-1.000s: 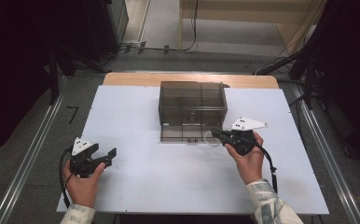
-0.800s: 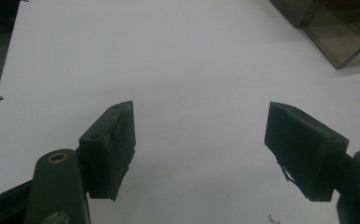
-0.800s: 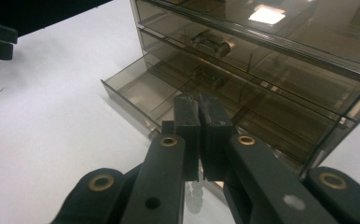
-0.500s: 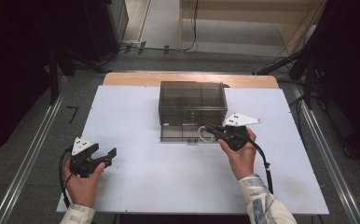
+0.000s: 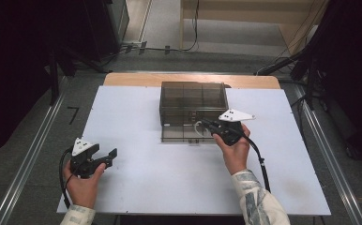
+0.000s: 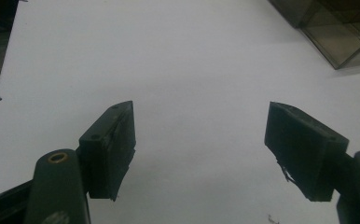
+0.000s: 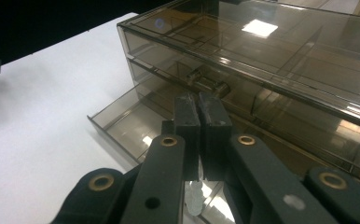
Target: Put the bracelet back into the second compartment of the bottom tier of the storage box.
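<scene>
Right tongs (image 7: 199, 109) pressed together, seemingly gripping something whitish, over the smoky box's (image 5: 193, 101) pulled-out drawer (image 7: 127, 119); left tongs (image 6: 201, 149) gape wide above the worktop (image 5: 137, 122).

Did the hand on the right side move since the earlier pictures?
Yes. The right gripper has crept left along the front of the drawer box, which stayed put, and sits over its open bottom drawer.
</scene>
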